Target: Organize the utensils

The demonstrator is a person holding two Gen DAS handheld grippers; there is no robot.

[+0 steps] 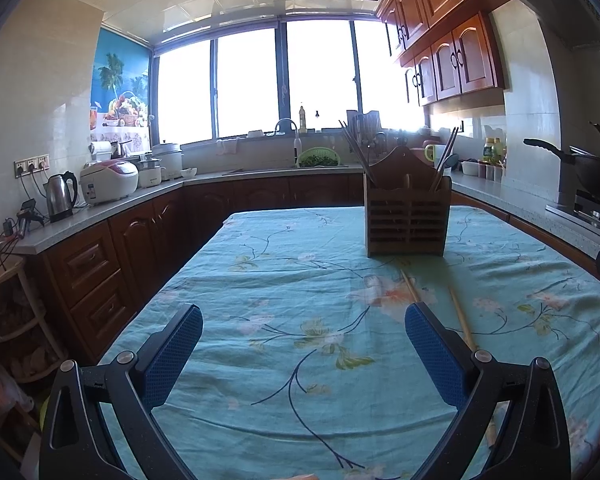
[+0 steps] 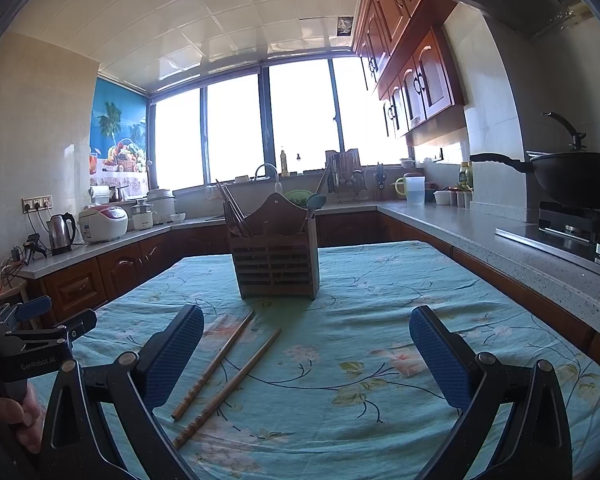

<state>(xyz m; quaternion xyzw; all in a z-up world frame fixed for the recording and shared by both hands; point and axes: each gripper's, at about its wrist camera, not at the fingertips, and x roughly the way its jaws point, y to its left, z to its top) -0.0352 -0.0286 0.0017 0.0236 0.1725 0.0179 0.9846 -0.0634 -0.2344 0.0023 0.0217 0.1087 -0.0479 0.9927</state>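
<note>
Kitchen table with a teal floral tablecloth (image 2: 380, 280), and a wooden utensil holder (image 2: 276, 258) at 12 o'clock already holds chopsticks and a spoon. Two loose chopsticks (image 2: 220, 372) lie side by side at about 10 o'clock of the right gripper (image 2: 306, 354). Both it and the left gripper (image 1: 304, 354) are spread wide and empty. They look light, stiff and prone to rolling, so I'd pinch one mid-shaft.

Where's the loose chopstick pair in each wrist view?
Left wrist: chopsticks lie right of centre on the tablecloth, partly hidden behind the left gripper's right finger.
Right wrist: chopsticks lie lower left of centre, just inside the right gripper's left finger.
Shared landmark: the wooden utensil holder, standing beyond the chopsticks in both.
</note>
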